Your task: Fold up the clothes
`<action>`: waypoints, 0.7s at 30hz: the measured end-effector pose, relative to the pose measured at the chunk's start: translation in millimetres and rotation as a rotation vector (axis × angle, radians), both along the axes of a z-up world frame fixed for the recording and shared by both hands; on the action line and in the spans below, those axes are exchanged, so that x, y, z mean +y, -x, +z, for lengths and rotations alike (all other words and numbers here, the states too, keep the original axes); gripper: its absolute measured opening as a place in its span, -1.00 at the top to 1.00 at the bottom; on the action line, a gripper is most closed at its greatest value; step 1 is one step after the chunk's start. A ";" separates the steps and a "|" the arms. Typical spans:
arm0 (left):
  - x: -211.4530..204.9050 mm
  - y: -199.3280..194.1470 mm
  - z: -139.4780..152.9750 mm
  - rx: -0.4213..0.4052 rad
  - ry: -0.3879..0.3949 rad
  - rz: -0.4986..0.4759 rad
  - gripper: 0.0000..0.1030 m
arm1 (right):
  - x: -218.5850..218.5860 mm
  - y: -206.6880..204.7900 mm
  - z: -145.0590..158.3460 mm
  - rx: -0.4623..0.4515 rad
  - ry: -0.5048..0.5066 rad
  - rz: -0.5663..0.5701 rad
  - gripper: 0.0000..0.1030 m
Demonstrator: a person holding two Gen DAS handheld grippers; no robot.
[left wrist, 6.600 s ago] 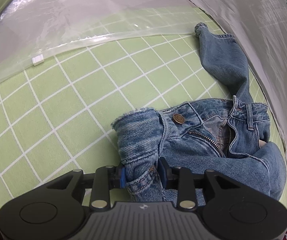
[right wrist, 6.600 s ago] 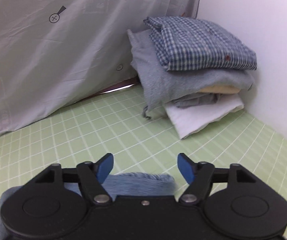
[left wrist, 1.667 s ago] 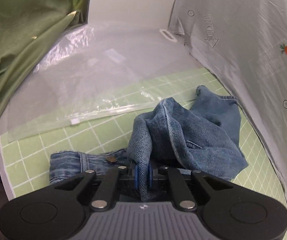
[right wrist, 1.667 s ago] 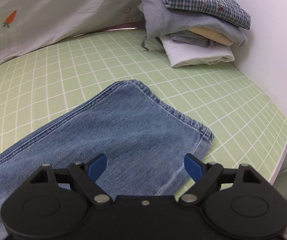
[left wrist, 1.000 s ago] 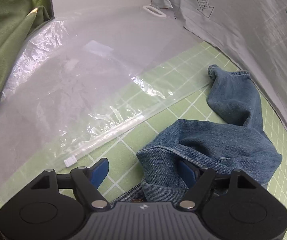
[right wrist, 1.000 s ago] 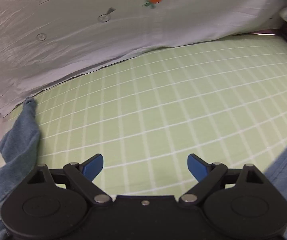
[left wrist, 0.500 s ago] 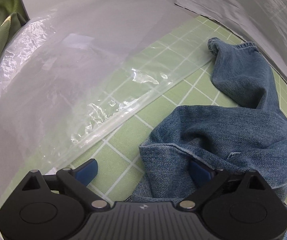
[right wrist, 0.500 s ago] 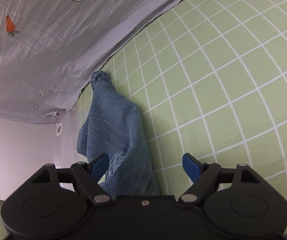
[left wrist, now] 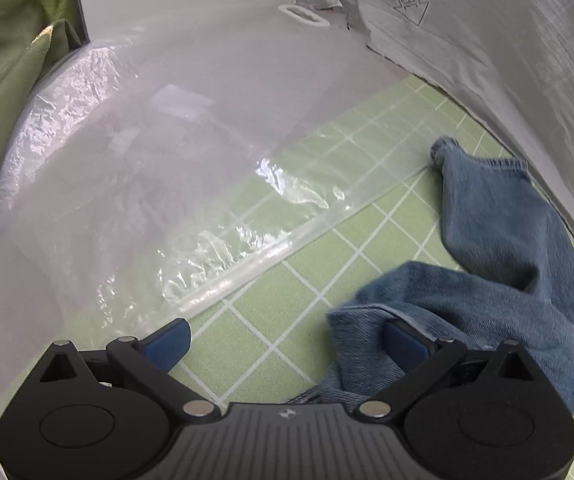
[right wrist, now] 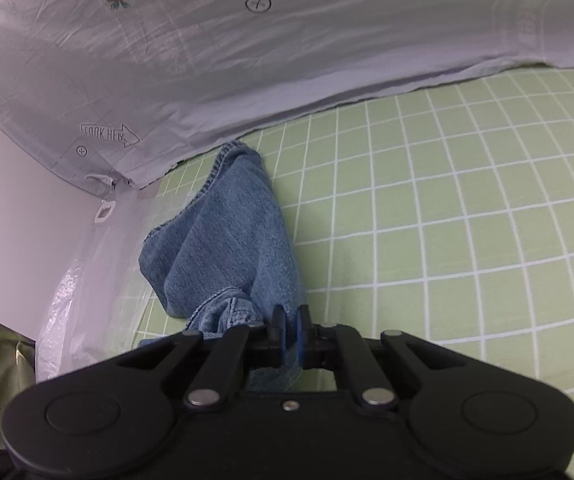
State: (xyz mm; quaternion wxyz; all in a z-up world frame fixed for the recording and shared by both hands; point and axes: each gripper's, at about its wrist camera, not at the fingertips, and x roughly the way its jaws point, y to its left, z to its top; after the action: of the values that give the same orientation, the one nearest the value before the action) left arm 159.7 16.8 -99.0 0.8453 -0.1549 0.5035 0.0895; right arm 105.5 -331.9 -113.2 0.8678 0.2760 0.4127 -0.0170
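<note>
A pair of blue jeans (left wrist: 495,256) lies bunched on the green checked mat (left wrist: 327,256), one leg stretching toward the grey sheet. My left gripper (left wrist: 287,344) is open above the mat. Its right fingertip (left wrist: 405,346) rests against a folded denim edge, and its left fingertip (left wrist: 167,344) is over bare mat. In the right wrist view the same jeans (right wrist: 227,248) run from the sheet's edge down to my right gripper (right wrist: 289,332), which is shut on a denim fold. The rest of the jeans is hidden below both grippers.
A large clear plastic bag (left wrist: 147,160) covers the mat's left side, its zip edge close to my left fingers. A grey carrot-print sheet (right wrist: 287,40) hangs along the back. A green cloth (left wrist: 3,60) sits far left. Bare mat (right wrist: 467,220) lies to the right.
My right gripper went from open to shut on the denim fold. The left gripper stays open and has drawn back a little from the jeans, with denim only at its right finger.
</note>
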 end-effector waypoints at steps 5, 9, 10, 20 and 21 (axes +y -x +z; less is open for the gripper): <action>6.2 -2.9 7.6 -0.017 -0.043 0.007 -0.97 | -27.9 50.2 43.1 -0.104 0.143 -0.106 0.90; -8.4 -6.2 2.1 -0.004 -0.030 -0.058 -0.97 | -51.8 76.0 51.1 -0.106 0.252 -0.215 0.90; -12.0 -7.0 0.7 -0.001 -0.027 -0.074 -0.97 | -60.0 79.7 46.8 -0.081 0.256 -0.244 0.89; -44.2 -14.8 -12.6 0.031 0.020 -0.219 -0.96 | -115.3 102.7 11.1 0.062 0.229 -0.415 0.12; -40.7 -14.7 -13.1 0.033 0.050 -0.207 -0.96 | -117.9 101.8 7.6 0.068 0.203 -0.421 0.02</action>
State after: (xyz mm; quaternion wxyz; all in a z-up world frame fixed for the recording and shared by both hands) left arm 174.3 -23.9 -112.2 0.8375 -0.1216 0.5327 -0.0082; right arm 3.6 -449.8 -105.6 0.8541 0.2666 0.3710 -0.2485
